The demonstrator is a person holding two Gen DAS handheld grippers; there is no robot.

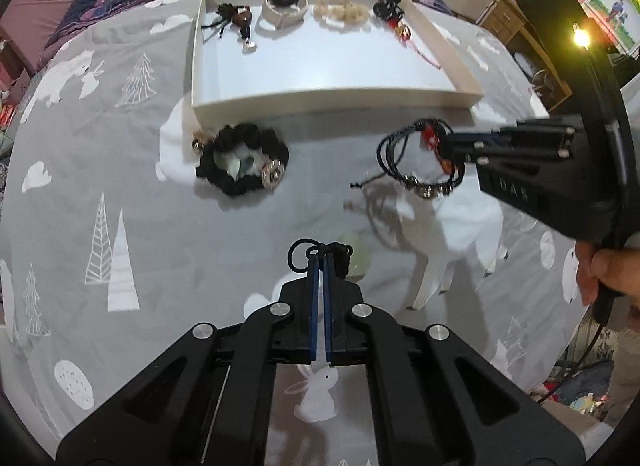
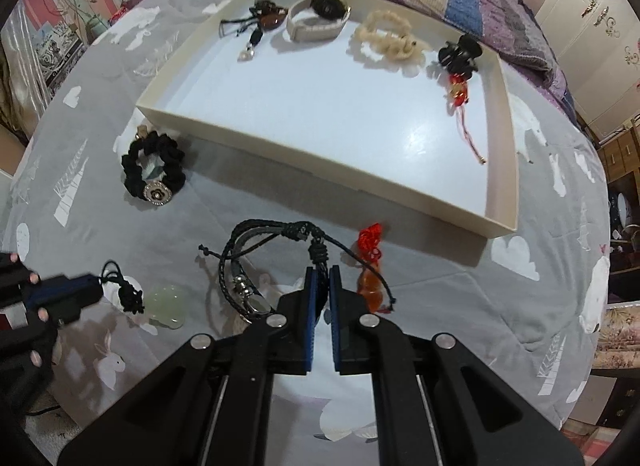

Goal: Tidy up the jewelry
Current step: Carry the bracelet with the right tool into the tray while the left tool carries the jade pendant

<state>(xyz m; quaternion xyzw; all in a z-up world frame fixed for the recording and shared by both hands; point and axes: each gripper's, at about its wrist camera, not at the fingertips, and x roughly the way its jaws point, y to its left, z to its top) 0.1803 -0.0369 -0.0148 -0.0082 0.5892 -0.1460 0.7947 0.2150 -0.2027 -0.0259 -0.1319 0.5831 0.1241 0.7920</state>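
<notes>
A grey printed bedsheet point(image 2: 400, 298) carries a white tray point(image 2: 502, 169), its front half bare. The left gripper point(image 1: 322, 262) clamps a black cord point(image 1: 340, 252); the right gripper point(image 2: 322, 272) clamps a braided bracelet point(image 2: 240, 262).

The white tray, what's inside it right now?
Inside the white tray: a beaded pendant, a watch, a cream chain bracelet, a black claw clip, a red charm. Nothing hidden.

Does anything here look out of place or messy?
Only the black scrunchie: it lies on the bedspread just outside the white tray, while four pieces sit along the tray's far side. The left tongs and right tongs each hold a corded piece. Nothing looks broken.
</notes>
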